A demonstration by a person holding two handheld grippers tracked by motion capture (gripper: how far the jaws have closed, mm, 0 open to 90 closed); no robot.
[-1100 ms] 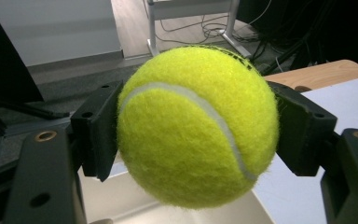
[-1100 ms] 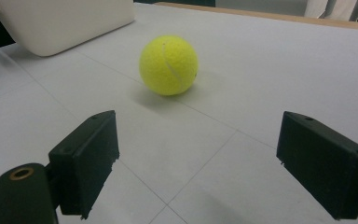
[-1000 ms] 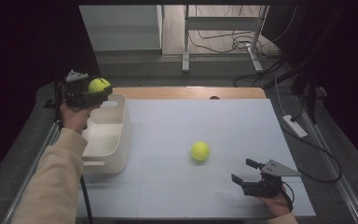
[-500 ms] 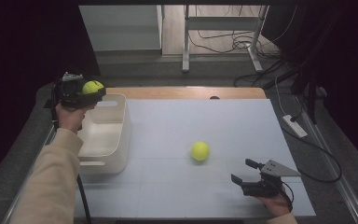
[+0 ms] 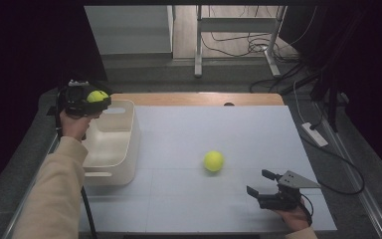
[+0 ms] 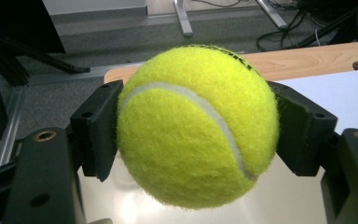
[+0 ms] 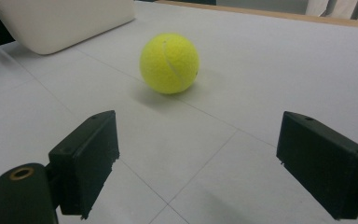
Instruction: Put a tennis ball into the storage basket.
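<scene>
My left gripper (image 5: 95, 97), clamped on a ball (image 6: 196, 125), has shifted back and left over the past second and now hangs above the bin's (image 5: 129, 130) far left corner; release looks imminent. My right gripper (image 7: 209, 163) rests spread wide, with a second ball (image 7: 169, 63) on the table (image 5: 189, 134) ahead.

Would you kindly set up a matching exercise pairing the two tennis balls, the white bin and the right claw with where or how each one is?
Things:
1. held tennis ball
2. loose tennis ball
3. white bin
4. right claw

States:
A. open, low over the table's near right part
B. on the table's left side
C. clamped in the left claw
D. resting alone on the white table surface

Pairs: 1-C, 2-D, 3-B, 4-A
</scene>
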